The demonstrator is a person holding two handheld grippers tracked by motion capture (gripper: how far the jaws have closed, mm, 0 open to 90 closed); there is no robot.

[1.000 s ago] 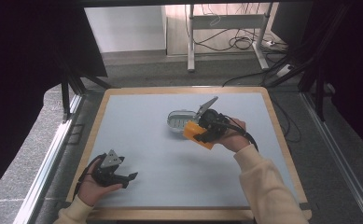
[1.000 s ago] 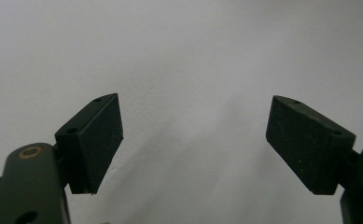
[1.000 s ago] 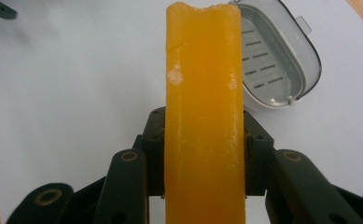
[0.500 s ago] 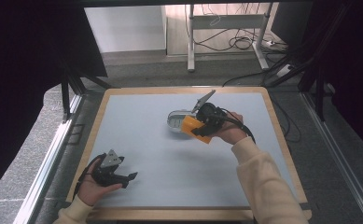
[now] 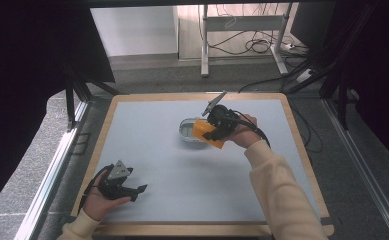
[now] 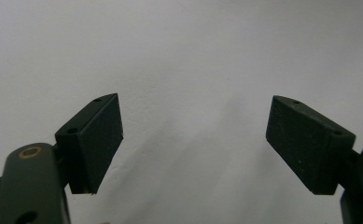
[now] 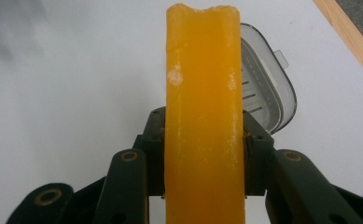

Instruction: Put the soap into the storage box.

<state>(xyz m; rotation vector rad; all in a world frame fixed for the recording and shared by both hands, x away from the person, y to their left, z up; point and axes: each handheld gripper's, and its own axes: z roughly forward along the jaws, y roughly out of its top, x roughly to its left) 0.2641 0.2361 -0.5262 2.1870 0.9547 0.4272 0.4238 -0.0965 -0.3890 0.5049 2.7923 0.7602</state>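
High view: the right gripper [image 5: 213, 131] is seen right of the table's [image 5: 147, 150] centre, clamped on an orange block [image 5: 205, 133] held over the right end of a clear plastic dish [image 5: 188, 131], while the left gripper [image 5: 134, 190] is held at the near left corner above bare tabletop. Left gripper view: its two black jaws are spread wide apart with nothing between them, pointed at plain white surface. Right gripper view: the orange block [image 7: 202, 112] is pinched upright between the closed jaws, and the clear ribbed dish [image 7: 265, 88] is partly hidden behind it to the right.
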